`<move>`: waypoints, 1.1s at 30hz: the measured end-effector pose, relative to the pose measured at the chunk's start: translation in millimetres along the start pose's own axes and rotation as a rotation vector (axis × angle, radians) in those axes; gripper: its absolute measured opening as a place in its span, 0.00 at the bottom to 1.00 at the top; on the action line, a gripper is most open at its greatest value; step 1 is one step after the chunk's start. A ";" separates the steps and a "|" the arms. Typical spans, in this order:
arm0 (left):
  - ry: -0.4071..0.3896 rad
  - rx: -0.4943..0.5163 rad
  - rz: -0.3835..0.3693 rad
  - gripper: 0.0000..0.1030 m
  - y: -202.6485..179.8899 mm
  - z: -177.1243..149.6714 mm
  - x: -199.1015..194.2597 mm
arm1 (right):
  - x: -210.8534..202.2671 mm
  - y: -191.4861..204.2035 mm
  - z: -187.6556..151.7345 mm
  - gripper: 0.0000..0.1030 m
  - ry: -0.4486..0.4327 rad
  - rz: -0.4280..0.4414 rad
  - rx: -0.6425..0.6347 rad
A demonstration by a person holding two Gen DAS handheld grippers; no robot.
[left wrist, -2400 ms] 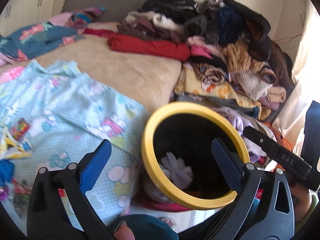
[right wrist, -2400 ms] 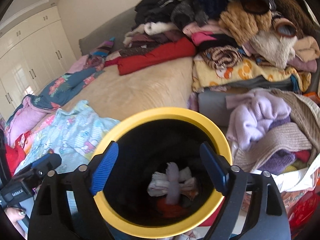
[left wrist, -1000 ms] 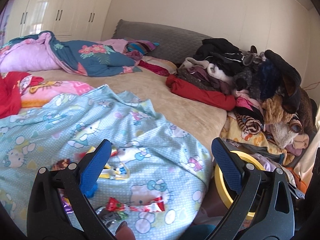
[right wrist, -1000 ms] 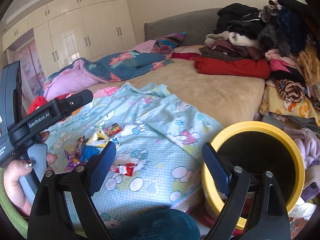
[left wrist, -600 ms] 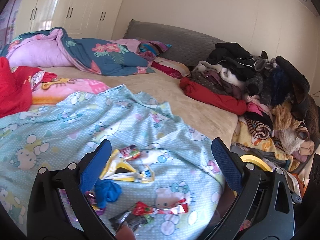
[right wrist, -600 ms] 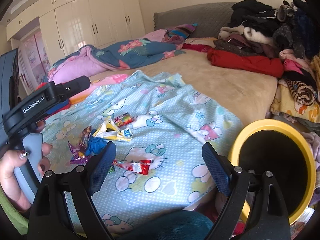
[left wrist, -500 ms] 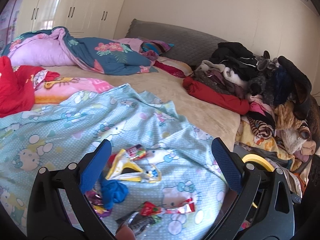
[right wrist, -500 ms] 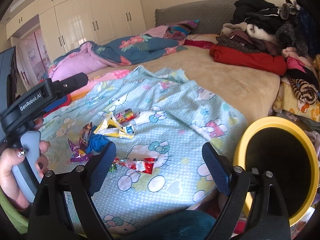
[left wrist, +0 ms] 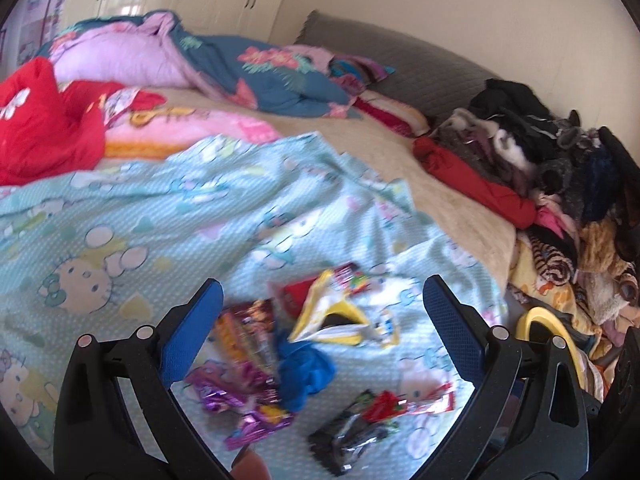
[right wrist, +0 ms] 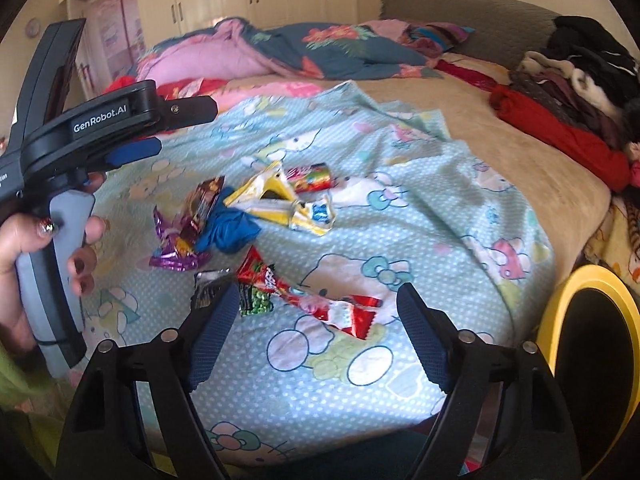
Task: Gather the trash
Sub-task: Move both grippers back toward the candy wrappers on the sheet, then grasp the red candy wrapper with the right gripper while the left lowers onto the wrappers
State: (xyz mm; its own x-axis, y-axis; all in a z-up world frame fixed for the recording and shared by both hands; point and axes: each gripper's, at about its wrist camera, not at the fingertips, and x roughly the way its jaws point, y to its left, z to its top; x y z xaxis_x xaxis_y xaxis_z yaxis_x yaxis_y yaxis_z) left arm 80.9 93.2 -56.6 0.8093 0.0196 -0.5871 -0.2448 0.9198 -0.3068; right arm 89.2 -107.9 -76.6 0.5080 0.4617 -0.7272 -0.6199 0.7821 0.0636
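Several snack wrappers lie on a light blue cartoon blanket (right wrist: 440,208): a yellow-white wrapper (left wrist: 340,316) (right wrist: 280,204), a blue crumpled piece (left wrist: 306,372) (right wrist: 230,230), purple wrappers (left wrist: 240,392) (right wrist: 176,240), a red wrapper (left wrist: 400,400) (right wrist: 320,304) and a dark wrapper (left wrist: 348,436). My left gripper (left wrist: 320,304) is open and empty, just above the pile. My right gripper (right wrist: 314,312) is open and empty over the red wrapper. The yellow-rimmed black bin (right wrist: 592,360) (left wrist: 548,328) stands at the bed's right edge.
A heap of clothes (left wrist: 560,168) covers the bed's right side. Pink and blue quilts (left wrist: 200,60) and a red garment (left wrist: 44,136) lie at the back left. The left gripper's body and the hand holding it (right wrist: 60,184) fill the left of the right wrist view.
Both grippers have swung left from over the bin to the blanket and moved closer to the wrapper pile. Both stayed open.
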 end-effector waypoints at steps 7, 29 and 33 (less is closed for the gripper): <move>0.115 -0.088 0.026 0.78 28.7 -9.4 21.3 | 31.6 5.1 5.7 0.66 0.082 -0.003 -0.079; 0.277 -0.278 -0.005 0.36 69.5 -31.6 53.8 | 76.0 -5.9 11.8 0.14 0.190 0.077 -0.068; 0.263 -0.274 -0.018 0.28 67.7 -28.8 51.0 | 73.4 -10.9 12.3 0.12 0.175 0.083 -0.041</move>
State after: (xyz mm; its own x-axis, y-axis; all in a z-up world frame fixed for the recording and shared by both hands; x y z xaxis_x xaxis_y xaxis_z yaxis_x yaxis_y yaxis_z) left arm 90.3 145.2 -128.8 0.6586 -0.1299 -0.7412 -0.3943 0.7794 -0.4869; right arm 140.6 -77.4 -122.3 0.3443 0.4411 -0.8288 -0.6807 0.7253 0.1032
